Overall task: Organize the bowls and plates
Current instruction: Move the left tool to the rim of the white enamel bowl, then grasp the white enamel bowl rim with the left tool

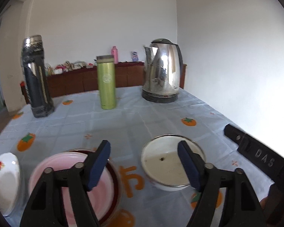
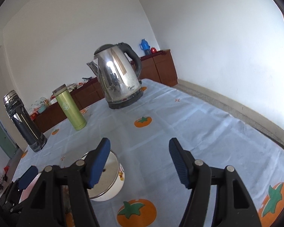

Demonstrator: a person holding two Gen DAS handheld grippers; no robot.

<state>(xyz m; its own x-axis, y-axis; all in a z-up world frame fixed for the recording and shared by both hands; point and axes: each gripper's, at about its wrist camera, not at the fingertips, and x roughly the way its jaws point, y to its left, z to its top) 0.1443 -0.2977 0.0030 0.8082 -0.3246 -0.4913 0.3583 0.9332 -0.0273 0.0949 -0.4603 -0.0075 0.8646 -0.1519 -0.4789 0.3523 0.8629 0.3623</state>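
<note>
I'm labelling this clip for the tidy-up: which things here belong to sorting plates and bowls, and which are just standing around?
For the job: pink plate, dark red dish under it, white enamel bowl, flowered white bowl.

Just about: kettle, green flask, black thermos, tablecloth.

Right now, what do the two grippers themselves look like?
Both match: the left gripper and right gripper have black angular arms, silver round pivot pins and blue ribbed finger pads. The right one's black side, seen from the left camera, reads "DAS".
</note>
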